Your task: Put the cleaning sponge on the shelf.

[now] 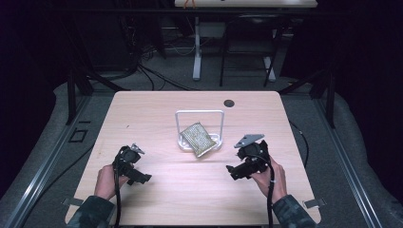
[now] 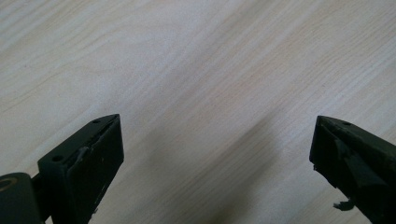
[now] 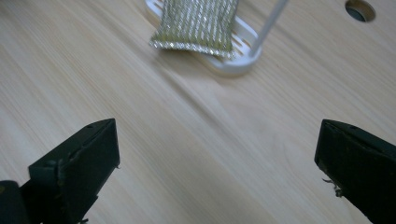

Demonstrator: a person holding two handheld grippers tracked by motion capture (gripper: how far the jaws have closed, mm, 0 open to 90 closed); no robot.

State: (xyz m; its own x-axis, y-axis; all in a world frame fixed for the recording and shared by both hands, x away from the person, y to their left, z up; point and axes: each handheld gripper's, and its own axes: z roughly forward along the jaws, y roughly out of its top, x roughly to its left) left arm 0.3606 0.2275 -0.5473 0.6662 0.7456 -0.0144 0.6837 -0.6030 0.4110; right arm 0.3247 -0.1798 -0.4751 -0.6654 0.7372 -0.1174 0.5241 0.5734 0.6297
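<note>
A glittering scouring pad (image 1: 197,138) leans in a white rack (image 1: 183,141) at mid-tabletop (image 1: 142,118), one corner overhanging the base. The right claw (image 1: 231,172), released and empty, hovers nearby; the left claw (image 1: 142,177) gapes over bare wood.

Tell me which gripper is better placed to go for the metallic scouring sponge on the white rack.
Right, probably. The right gripper is open, and its own view looks toward the scouring sponge on the white rack. The left gripper, also open, faces bare table and sits farther from the rack.
</note>
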